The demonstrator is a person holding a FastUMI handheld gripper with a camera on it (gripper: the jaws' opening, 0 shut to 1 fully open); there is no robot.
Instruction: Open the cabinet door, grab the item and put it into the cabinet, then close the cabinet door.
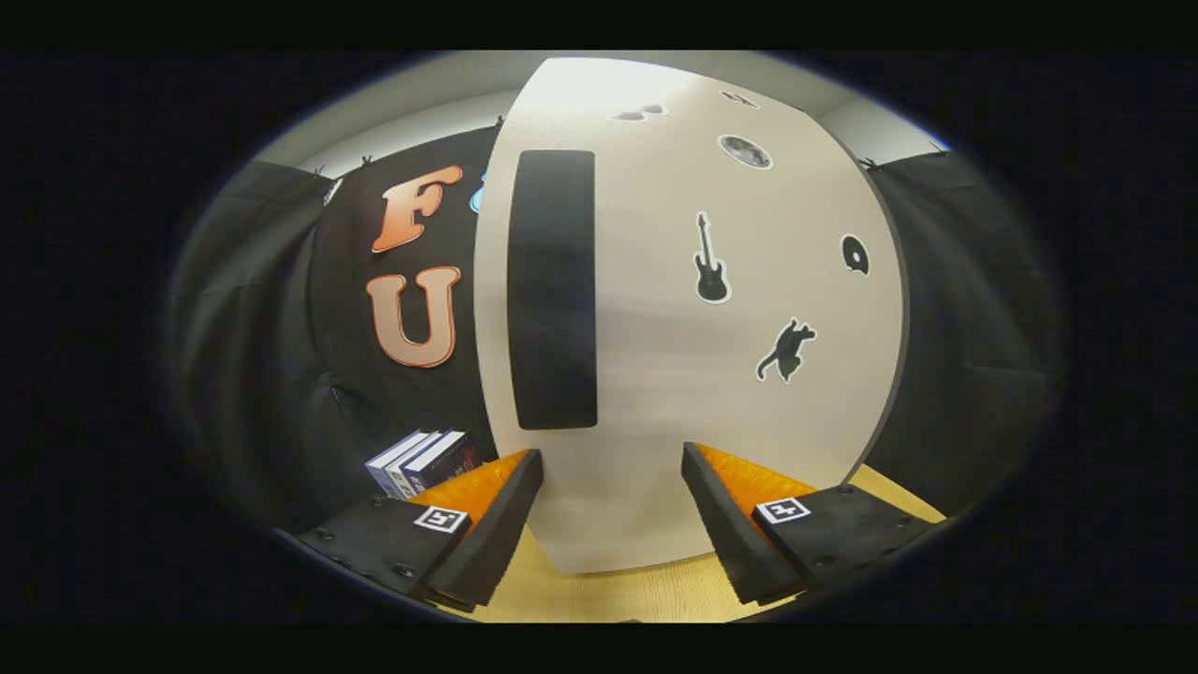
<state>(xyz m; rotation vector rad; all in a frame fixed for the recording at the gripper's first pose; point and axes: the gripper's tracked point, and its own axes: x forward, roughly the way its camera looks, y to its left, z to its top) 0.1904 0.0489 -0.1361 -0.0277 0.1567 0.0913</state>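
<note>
A: What are the jaws doing? (Starting nearest.)

B: The gripper (pixel 613 487) is hanging with its jaws wide apart, holding nothing, and the wooden table (pixel 608 599) is showing between them. Just ahead, the white cabinet door (pixel 674 374) is standing shut, facing the fingers.

A: And the handle?

B: A long dark vertical handle strip (pixel 554 290) is sitting near the door's left edge, beyond the left finger. Stickers are scattered to its right: a guitar sticker (pixel 710 259), a cat sticker (pixel 786 350).

A: Where is the item lying?

B: A stack of books (pixel 421 461) is resting on the table left of the cabinet, beyond the left finger, probably the item, though I am only guessing.

A: Which step, then?

B: If those books are the item, the opening is likely in hand, and it is calling for the jaws to shift left onto the handle. If another item is already inside, this could be the close.

A: Anything hidden?

B: The cabinet's inside is hidden behind the door, and the books are partly cut off by the finger.
</note>
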